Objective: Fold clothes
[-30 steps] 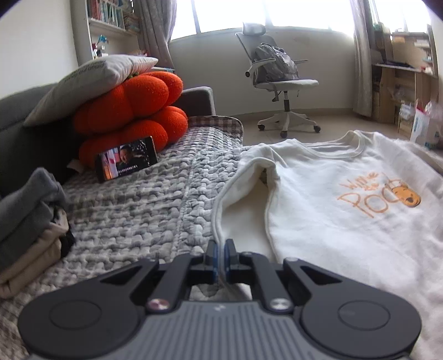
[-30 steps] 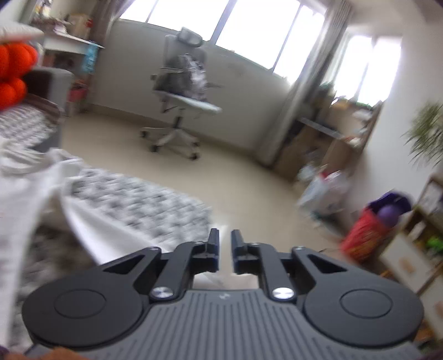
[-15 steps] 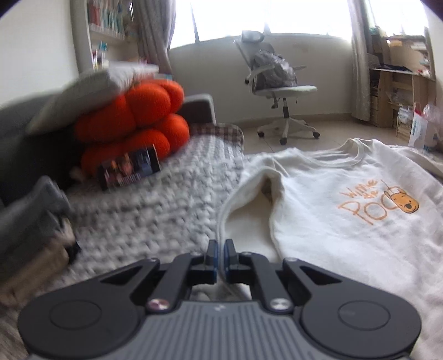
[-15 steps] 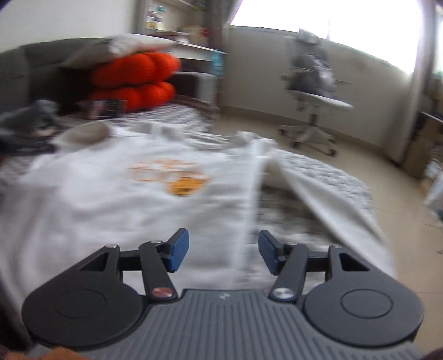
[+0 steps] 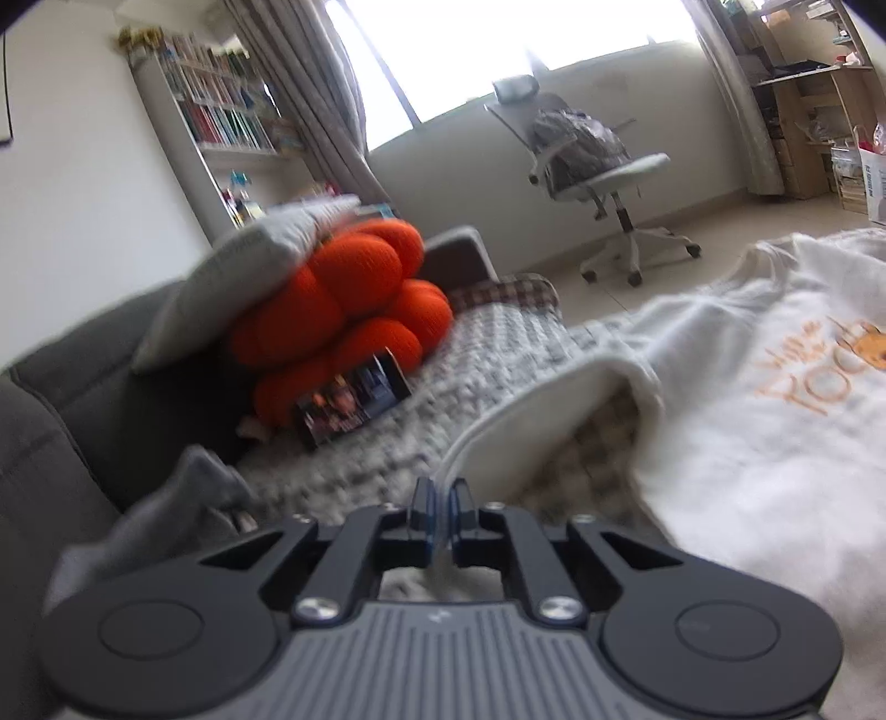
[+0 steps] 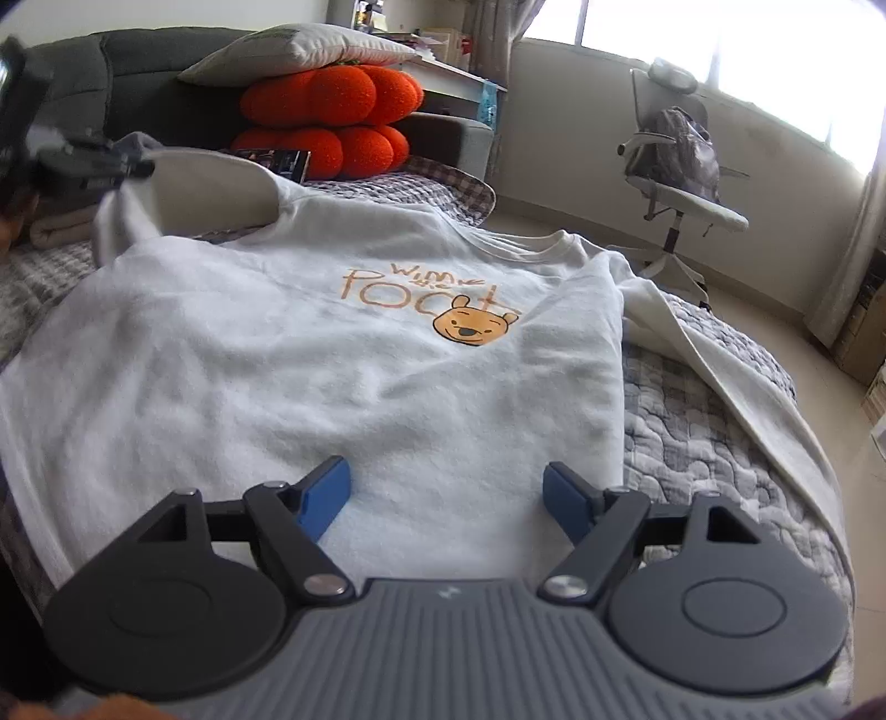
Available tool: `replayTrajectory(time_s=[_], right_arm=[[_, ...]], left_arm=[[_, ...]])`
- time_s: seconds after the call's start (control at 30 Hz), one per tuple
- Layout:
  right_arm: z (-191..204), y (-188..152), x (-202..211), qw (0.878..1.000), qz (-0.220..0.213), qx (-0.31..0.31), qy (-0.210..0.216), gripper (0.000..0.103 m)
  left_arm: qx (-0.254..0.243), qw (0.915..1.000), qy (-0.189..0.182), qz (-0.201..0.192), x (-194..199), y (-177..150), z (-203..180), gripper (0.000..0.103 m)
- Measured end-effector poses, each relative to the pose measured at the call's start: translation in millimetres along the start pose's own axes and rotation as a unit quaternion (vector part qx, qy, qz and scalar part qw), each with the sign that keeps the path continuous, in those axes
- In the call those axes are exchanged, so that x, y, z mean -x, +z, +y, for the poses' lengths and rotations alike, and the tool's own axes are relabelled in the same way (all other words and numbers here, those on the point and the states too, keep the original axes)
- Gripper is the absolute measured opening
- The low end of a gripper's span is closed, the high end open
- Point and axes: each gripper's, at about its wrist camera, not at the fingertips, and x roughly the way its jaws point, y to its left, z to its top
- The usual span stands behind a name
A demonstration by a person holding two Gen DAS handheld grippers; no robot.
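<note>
A white fleecy sweatshirt (image 6: 310, 354) with an orange "Winnie the Pooh" print and a small yellow bear face on the chest lies front-up on a grey-and-white quilted bed cover (image 6: 714, 437). Its body is spread broad and mostly flat, with soft ripples across the lower half. The ribbed round neckline (image 6: 526, 243) points toward the far end of the bed. One long sleeve (image 6: 736, 387) runs loose along the right side of the body, draped over the quilt toward the bed's edge. The other sleeve (image 5: 531, 410) is lifted off the cover at the far left, arching up so the quilt shows under it.

The left tongs (image 5: 440, 512) are pressed together on the hem edge of that raised sleeve, a thin fold of white cloth caught between the blue pads. In the right wrist view the same tongs (image 6: 119, 166) show at the upper left, holding the cuff up above the bed.

The right tongs (image 6: 446, 498) hang low over the bottom part of the sweatshirt's body, spread wide, their jaws having just been opening; only the flat cloth lies below them and nothing is pinched.

Behind the garment, against a dark grey sofa back (image 6: 138, 61), sit a stack of orange pumpkin-shaped cushions (image 6: 332, 119) with a pale grey pillow (image 6: 299, 52) on top. A phone with a lit screen (image 5: 354, 404) leans at their foot. A white office chair (image 6: 681, 166) stands on the floor beyond.
</note>
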Motion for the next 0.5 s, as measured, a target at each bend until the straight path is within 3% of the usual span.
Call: replayTrajectory(time_s=[0.1, 0.2, 0.27, 0.33, 0.5], right_arm=[[2, -3, 1, 1.000, -0.006, 0.001, -0.005, 0.081], [0, -5, -2, 1.000, -0.008, -0.011, -0.004, 0.084], [-2, -6, -3, 1.000, -0.009, -0.018, -0.003, 0.085], [-2, -7, -3, 1.000, -0.012, -0.021, -0.004, 0.087], [-2, -10, -2, 0.999, -0.020, -0.026, -0.008, 0.087]], left_arm=[[0.032, 0.9989, -0.022, 0.025, 0, -10, -1, 0.029], [0.062, 0.9966, -0.040, 0.038, 4, -18, -1, 0.034], [0.082, 0.9943, -0.049, 0.046, 6, -23, -1, 0.049], [0.120, 0.9892, -0.059, 0.061, 5, -27, 0, 0.073], [0.230, 0.9651, -0.083, 0.093, -4, -39, 2, 0.077]])
